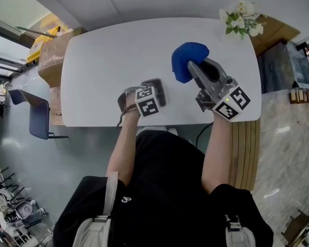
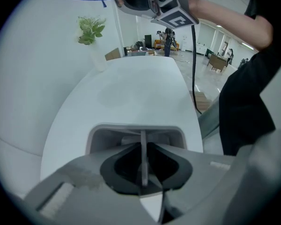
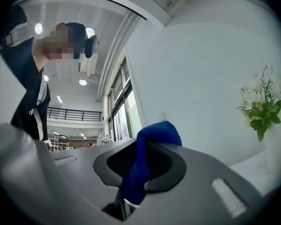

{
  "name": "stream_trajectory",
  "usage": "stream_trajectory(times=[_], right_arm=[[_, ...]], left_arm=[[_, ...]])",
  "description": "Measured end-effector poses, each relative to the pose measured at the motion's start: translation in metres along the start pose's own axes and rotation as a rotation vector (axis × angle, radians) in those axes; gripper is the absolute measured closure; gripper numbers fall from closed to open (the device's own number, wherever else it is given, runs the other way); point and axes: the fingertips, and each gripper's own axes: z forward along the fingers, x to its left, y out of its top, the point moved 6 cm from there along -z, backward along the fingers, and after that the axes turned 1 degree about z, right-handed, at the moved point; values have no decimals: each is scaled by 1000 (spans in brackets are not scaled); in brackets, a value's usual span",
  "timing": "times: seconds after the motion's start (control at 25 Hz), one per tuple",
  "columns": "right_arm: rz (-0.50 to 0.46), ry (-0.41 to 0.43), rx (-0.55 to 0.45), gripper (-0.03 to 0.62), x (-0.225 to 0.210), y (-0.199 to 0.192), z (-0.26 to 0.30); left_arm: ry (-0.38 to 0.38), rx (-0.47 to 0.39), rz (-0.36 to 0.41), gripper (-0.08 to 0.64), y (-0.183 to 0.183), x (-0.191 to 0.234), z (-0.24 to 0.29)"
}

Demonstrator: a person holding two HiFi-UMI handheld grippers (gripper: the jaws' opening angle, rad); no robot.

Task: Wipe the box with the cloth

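L gripper [image 2: 142,175] is near the front edge of the white table [image 1: 103,60], jaws pressed together on a thin upright wall of the small grey box [image 2: 136,134]. Can't tell if the box rests on the top or is held just above it. R gripper [image 3: 133,172] is further back & to the right, tilted upward, jaws pinching the blue cloth [image 3: 147,153]. Cloth bunches out past the tips, apart from the box. Flowers [image 1: 242,19] at table's far right corner
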Motion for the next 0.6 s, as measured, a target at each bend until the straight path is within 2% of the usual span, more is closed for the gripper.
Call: stream_trajectory(times=[0.28,0.6], right_arm=[[4,-16,1,541,-5,-1,-2],[7,1,1,541,1,-2,-3]], left_arm=[[1,27,15,509,1,5,7],[62,-16,-30,508,0,6,-14]])
